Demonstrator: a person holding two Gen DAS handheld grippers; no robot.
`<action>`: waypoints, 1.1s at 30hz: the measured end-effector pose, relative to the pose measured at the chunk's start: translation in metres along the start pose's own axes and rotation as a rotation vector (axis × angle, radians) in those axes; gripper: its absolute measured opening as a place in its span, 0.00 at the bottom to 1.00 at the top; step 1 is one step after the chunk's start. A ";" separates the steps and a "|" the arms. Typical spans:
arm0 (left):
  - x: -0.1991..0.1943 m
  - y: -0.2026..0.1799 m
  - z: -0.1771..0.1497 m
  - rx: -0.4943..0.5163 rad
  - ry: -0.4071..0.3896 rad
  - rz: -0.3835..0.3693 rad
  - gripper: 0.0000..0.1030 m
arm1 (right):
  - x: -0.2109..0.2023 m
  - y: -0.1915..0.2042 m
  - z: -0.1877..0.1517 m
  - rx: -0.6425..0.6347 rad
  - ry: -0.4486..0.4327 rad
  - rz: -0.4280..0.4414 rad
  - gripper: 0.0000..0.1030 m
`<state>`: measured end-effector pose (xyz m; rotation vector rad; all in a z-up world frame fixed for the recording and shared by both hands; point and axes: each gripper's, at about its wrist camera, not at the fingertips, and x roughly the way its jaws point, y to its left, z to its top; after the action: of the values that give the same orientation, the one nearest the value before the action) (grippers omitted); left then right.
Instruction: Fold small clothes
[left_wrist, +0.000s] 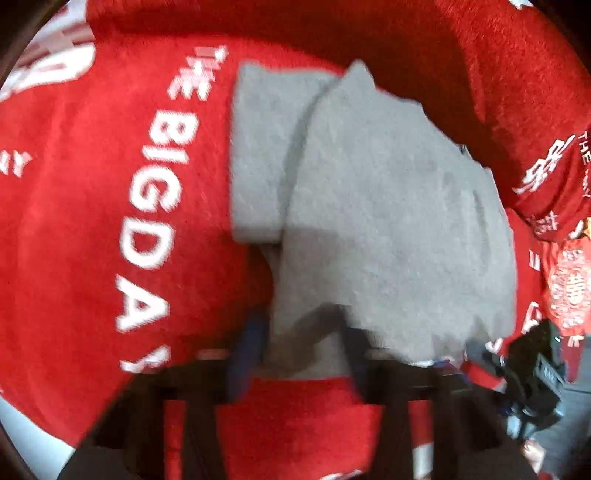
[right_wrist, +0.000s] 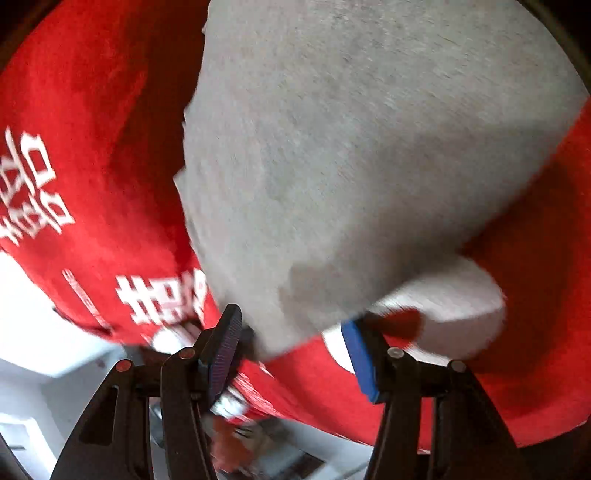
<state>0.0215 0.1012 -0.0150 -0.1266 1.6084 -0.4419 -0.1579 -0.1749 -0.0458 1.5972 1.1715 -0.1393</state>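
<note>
A small grey garment (left_wrist: 369, 206) lies partly folded on a red blanket with white lettering (left_wrist: 110, 184). One folded flap overlaps another part at the left. My left gripper (left_wrist: 299, 354) is open, with the garment's near edge hanging between its blue-padded fingers (left_wrist: 247, 354). In the right wrist view the same grey garment (right_wrist: 351, 147) fills the upper frame. My right gripper (right_wrist: 295, 350) is open, and the cloth's lower corner hangs in the gap between the fingers. Both views are motion-blurred.
The right gripper's body (left_wrist: 532, 376) shows at the lower right of the left wrist view. The red blanket's edge (right_wrist: 110, 325) and a white floor (right_wrist: 37, 314) lie below left in the right wrist view.
</note>
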 end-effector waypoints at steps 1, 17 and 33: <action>0.002 0.002 0.000 -0.002 -0.003 0.004 0.24 | -0.001 0.003 0.003 -0.004 -0.012 -0.010 0.18; -0.002 0.003 -0.026 0.138 -0.013 0.031 0.07 | -0.002 0.016 -0.013 -0.243 0.072 -0.302 0.07; -0.055 -0.029 0.035 0.201 -0.177 0.111 0.07 | -0.117 0.075 0.108 -0.381 -0.259 -0.426 0.09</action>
<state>0.0557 0.0866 0.0457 0.0737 1.3824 -0.4901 -0.1124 -0.3244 0.0351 0.9542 1.2326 -0.3646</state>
